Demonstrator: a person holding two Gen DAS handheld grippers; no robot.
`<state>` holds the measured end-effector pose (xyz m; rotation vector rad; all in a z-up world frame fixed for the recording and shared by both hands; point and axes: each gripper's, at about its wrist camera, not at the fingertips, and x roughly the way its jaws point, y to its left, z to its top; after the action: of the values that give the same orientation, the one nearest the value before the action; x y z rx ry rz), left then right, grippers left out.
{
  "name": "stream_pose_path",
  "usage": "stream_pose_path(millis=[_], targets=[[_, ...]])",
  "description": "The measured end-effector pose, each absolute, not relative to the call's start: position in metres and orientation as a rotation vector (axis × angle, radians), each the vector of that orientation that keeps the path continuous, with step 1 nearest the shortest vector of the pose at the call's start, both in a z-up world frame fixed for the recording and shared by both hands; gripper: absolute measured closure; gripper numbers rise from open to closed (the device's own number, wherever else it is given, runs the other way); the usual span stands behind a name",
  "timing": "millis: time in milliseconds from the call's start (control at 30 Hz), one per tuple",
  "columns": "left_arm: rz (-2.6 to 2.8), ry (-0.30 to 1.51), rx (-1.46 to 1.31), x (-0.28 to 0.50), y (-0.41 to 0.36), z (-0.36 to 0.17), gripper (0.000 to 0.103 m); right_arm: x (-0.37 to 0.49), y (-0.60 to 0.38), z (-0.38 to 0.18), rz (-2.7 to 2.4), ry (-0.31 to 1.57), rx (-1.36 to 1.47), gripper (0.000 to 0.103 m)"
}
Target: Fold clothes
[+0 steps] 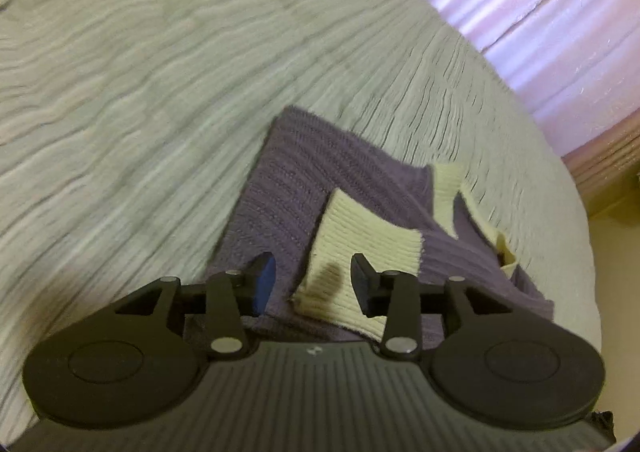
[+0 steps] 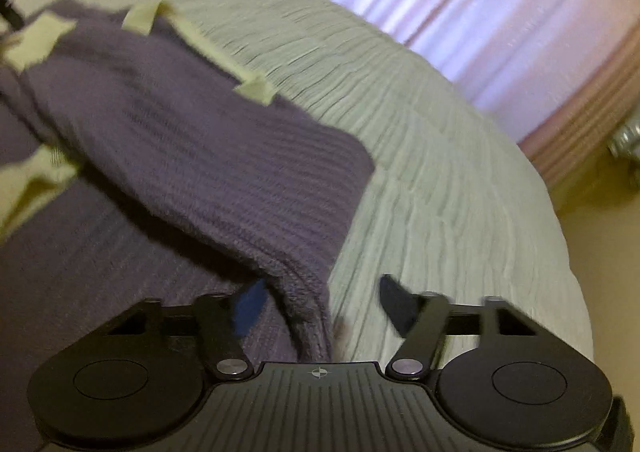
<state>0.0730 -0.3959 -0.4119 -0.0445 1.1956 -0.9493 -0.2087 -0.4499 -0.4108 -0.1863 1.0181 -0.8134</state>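
Both grippers, left point(image 1: 314, 284) and right point(image 2: 320, 302), gape over a purple sweater point(image 1: 288, 179) on the bedspread point(image 1: 140, 71); curtain point(image 1: 540, 11) behind, edges blurred.

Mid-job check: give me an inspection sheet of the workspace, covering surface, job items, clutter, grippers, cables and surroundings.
Surface: bed with a pale ribbed bedspread, wrinkled.
Job's things: purple knit sweater with cream cuffs and trim, lying partly folded near the bed's edge; one cream cuff lies on top of the purple knit.
Clutter: nothing seen.
Grippers: left gripper open, jaws either side of the cream cuff, not closed on it. Right gripper open, straddling the sweater's folded edge; picture blurred.
Cables: nothing seen.
Surroundings: pink pleated curtain behind the bed; yellowish floor at right; a metallic object at the far right edge, too small to tell.
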Motion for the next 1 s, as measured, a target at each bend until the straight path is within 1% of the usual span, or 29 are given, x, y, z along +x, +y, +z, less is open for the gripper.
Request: stream_pose_path(millis=[33,67,100,267,300,367,400,433,467,500,533,600,667,700,733,767,833,967,1000], targets=[[-0.967,1.184,-0.021,0.07,-0.397,-0.413,0.097,-0.212,-0.453,-0.409,-0.809,1.02,-0.16,0.068],[-0.985,1.173,0.003,0.067,-0.397,-0.414,0.098,-0.216,-0.456,-0.408,-0.804,1.022,-0.134,0.082],[-1.003,1.162,0.026,0.063,-0.398,-0.416,0.098,-0.219,-0.459,-0.406,-0.798,1.023,-0.107,0.086],[-1.091,1.101,0.145,0.048,-0.402,-0.422,0.098,-0.237,-0.475,-0.398,-0.772,1.03,0.024,0.085],[-1.108,1.089,0.168,0.044,-0.403,-0.423,0.098,-0.24,-0.478,-0.396,-0.766,1.031,0.05,0.073],[-1.117,1.083,0.126,0.048,-0.4,-0.42,0.097,-0.247,-0.485,-0.393,-0.755,1.032,0.103,0.065],[-1.106,1.082,0.092,0.051,-0.398,-0.418,0.096,-0.25,-0.488,-0.392,-0.749,1.033,0.129,0.046],[-1.091,1.089,0.044,0.056,-0.395,-0.416,0.09,-0.254,-0.491,-0.39,-0.743,1.033,0.155,0.026],[-1.09,1.11,-0.009,0.062,-0.392,-0.416,0.086,-0.26,-0.495,-0.385,-0.727,1.019,0.193,0.025],[-1.09,1.136,-0.051,0.067,-0.392,-0.416,0.079,-0.268,-0.503,-0.375,-0.697,0.974,0.261,0.025],[-1.089,1.152,-0.063,0.071,-0.395,-0.417,0.078,-0.276,-0.513,-0.367,-0.68,0.925,0.346,0.025],[-1.089,1.177,-0.068,0.076,-0.401,-0.42,0.078,-0.289,-0.542,-0.359,-0.69,0.798,0.554,0.026],[-1.092,1.19,-0.074,0.078,-0.407,-0.423,0.078,-0.295,-0.581,-0.366,-0.704,0.68,0.79,0.026],[-1.092,1.199,-0.085,0.079,-0.409,-0.425,0.078,-0.296,-0.603,-0.373,-0.718,0.619,0.903,0.029],[-1.092,1.208,-0.096,0.079,-0.411,-0.427,0.078,-0.296,-0.624,-0.38,-0.73,0.565,1.007,0.041],[-1.091,1.217,-0.107,0.08,-0.413,-0.429,0.078,-0.294,-0.645,-0.389,-0.74,0.525,1.093,0.045],[-1.089,1.235,-0.125,0.083,-0.415,-0.432,0.084,-0.288,-0.679,-0.406,-0.745,0.478,1.229,0.046],[-1.092,1.265,-0.151,0.089,-0.418,-0.437,0.085,-0.275,-0.73,-0.434,-0.707,0.436,1.434,0.047],[-1.095,1.271,-0.155,0.09,-0.42,-0.438,0.085,-0.271,-0.737,-0.438,-0.686,0.449,1.456,0.053]])
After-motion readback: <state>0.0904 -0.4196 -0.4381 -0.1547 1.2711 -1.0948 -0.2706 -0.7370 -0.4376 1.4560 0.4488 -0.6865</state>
